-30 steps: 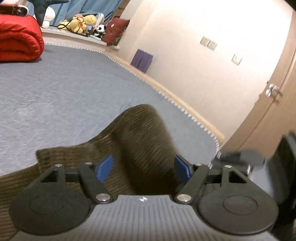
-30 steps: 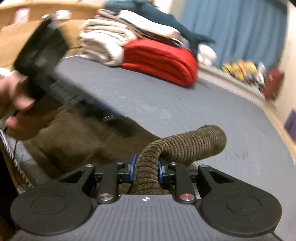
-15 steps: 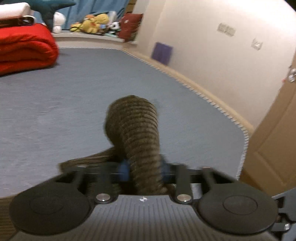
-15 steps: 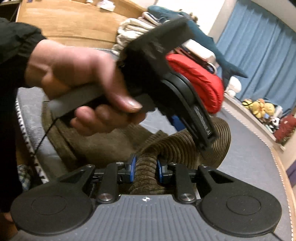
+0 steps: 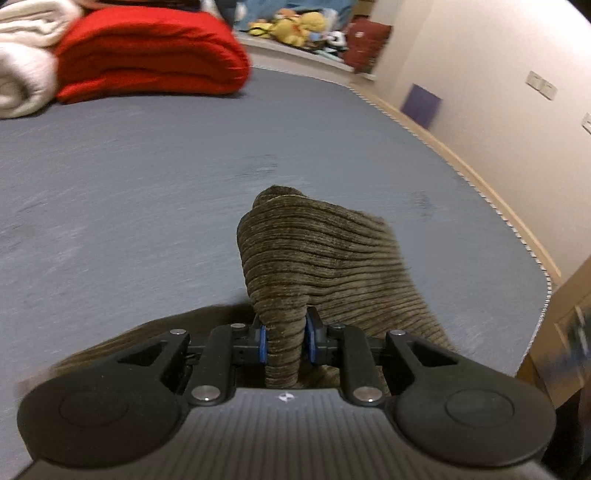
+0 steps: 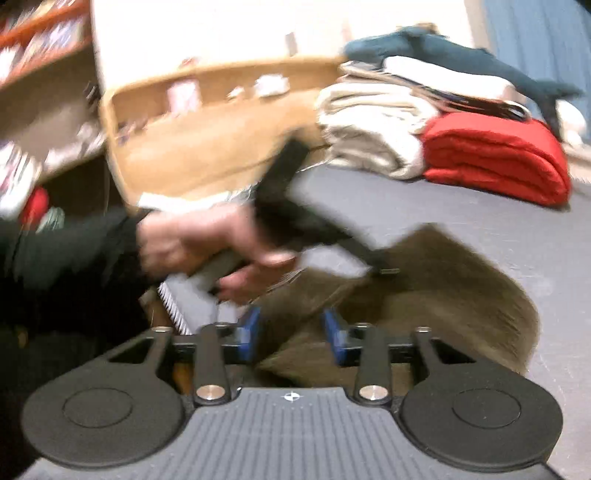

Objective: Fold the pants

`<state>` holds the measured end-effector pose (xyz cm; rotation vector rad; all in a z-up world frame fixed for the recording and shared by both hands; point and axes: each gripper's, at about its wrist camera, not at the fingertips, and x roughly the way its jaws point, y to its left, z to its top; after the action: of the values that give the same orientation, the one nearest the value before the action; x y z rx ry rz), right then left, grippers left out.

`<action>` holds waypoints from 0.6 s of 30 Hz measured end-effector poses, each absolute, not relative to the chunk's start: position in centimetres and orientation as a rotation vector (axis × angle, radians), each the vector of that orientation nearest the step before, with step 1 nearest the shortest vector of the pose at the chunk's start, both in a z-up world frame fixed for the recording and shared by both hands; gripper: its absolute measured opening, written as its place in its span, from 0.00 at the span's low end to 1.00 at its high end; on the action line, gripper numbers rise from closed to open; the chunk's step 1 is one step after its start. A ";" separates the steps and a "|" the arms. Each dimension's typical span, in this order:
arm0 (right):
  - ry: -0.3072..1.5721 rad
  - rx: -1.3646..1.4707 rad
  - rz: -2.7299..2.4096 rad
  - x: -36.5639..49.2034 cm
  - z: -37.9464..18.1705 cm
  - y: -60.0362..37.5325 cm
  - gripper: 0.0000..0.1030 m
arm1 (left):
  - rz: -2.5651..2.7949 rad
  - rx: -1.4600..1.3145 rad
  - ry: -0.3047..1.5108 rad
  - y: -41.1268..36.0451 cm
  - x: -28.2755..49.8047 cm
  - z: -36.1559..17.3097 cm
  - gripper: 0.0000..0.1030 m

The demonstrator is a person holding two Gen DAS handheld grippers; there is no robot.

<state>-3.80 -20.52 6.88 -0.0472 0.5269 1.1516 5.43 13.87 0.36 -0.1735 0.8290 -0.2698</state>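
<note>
The brown corduroy pants lie on the grey bed. My left gripper is shut on a bunched fold of the pants and holds it lifted off the bed. In the right wrist view my right gripper has its blue pads apart, with the pants lying loose between and beyond them. The person's hand with the left gripper shows there, blurred, above the pants' left side.
A folded red blanket and white blankets lie at the bed's far end. Stuffed toys sit on the sill. The wall and a wooden door stand right. A wooden headboard stands left.
My left gripper closed on the pants and lifted the fold. My right gripper opened and let go of its fold. The view swung left.
</note>
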 end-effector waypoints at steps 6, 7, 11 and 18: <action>0.700 0.186 0.850 4.2 4.1 -21.0 0.80 | -0.100 -0.218 0.874 22.6 2.4 0.4 0.28; 0.728 0.197 0.815 5.1 3.1 -20.9 0.80 | -0.068 -0.236 0.878 23.8 2.2 0.3 0.30; 0.862 0.208 0.741 7.4 -0.8 -19.3 0.80 | 0.066 -0.287 0.876 27.4 1.7 0.0 0.38; 0.993 0.272 0.680 9.1 -4.1 -16.8 0.83 | -0.032 -0.516 0.983 29.4 2.4 -3.0 0.97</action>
<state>9.14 -16.78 -4.10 0.2724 0.9930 0.6802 2.42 29.39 -2.95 -0.5160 0.9831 -0.0317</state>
